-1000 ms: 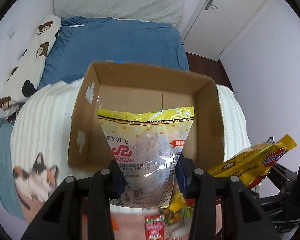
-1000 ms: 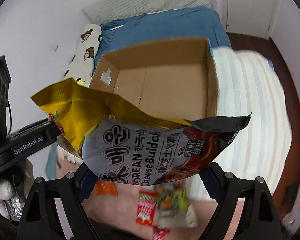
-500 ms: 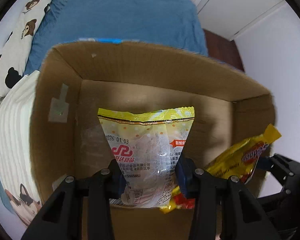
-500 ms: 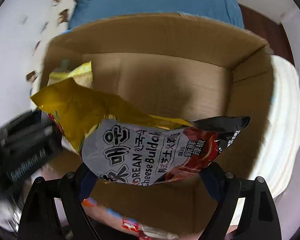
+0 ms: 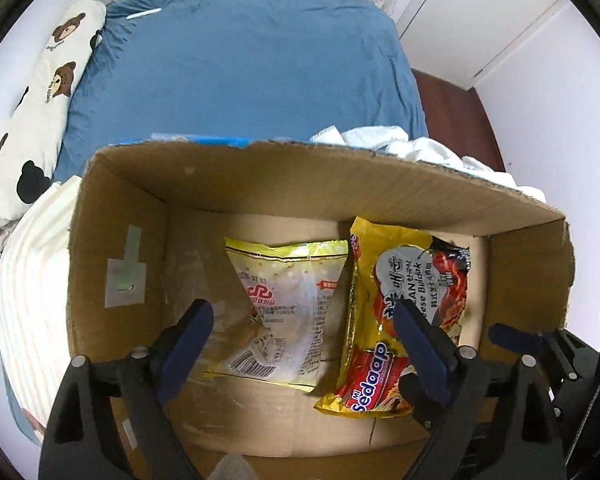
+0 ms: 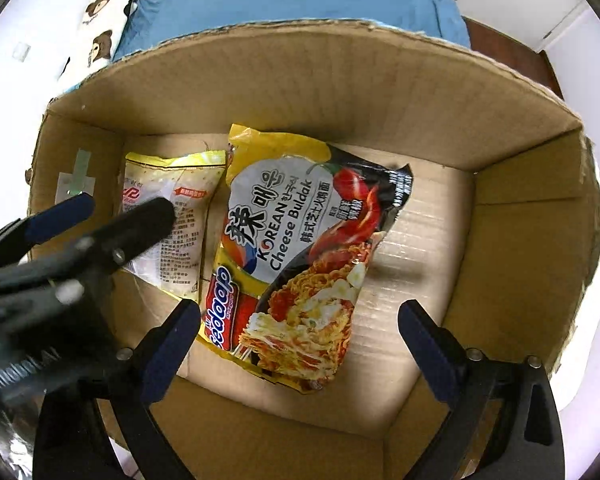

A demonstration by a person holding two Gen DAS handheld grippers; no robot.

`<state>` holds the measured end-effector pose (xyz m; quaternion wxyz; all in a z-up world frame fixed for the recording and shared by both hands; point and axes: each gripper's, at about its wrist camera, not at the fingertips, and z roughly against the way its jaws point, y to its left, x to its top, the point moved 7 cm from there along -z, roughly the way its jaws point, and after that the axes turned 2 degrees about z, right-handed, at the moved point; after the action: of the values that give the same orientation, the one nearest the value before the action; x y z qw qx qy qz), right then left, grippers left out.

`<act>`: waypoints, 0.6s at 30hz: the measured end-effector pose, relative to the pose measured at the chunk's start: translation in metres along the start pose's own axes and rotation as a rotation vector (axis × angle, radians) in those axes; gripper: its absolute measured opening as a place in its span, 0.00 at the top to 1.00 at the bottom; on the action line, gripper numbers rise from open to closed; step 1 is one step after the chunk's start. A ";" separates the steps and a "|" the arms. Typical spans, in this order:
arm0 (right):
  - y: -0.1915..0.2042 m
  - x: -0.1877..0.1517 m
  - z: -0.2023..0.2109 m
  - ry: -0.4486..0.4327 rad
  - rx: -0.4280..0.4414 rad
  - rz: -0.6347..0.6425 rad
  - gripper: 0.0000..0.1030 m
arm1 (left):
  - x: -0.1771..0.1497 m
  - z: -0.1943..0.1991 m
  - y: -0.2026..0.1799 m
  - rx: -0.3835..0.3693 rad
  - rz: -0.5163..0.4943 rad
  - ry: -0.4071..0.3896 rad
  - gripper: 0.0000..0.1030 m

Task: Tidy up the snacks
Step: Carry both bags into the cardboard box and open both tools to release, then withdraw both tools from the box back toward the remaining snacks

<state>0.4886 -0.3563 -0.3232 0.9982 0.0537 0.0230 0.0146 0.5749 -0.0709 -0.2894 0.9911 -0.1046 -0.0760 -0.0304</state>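
half a second ago each gripper pinched a packet above the cardboard box [image 5: 116, 240]; now both packets lie flat on its corrugated floor. the left gripper [image 5: 304, 340] has its jaws spread wide and empty, the clear crinkly snack bag [image 5: 284, 304] with its yellow top seam lying just beyond and between its fingers. the right gripper [image 6: 300, 340] is spread too, the glossy yellow-and-black noodle packet [image 6: 300, 248] resting just ahead of it, edge to edge with the clear bag. a soft blue bedsheet [image 5: 240, 68] lies beyond the box.
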 end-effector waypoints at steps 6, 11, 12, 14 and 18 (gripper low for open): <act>-0.002 -0.018 0.019 -0.075 0.000 -0.040 0.02 | -0.005 0.017 0.008 0.030 0.006 -0.047 0.10; -0.002 -0.041 0.047 -0.145 -0.020 -0.058 0.02 | -0.013 0.038 0.010 0.063 -0.013 -0.104 0.10; -0.002 -0.046 0.054 -0.160 -0.023 -0.060 0.02 | -0.015 0.043 0.009 0.069 -0.018 -0.115 0.10; -0.002 -0.057 0.071 -0.199 -0.038 -0.067 0.02 | -0.021 0.053 0.010 0.084 -0.027 -0.144 0.10; 0.005 -0.073 0.095 -0.261 -0.053 -0.078 0.02 | -0.036 0.073 0.010 0.101 -0.041 -0.194 0.10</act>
<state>0.4200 -0.3641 -0.2255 0.9935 0.0277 -0.1056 -0.0307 0.5296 -0.0439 -0.2262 0.9823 -0.0552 -0.1751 -0.0364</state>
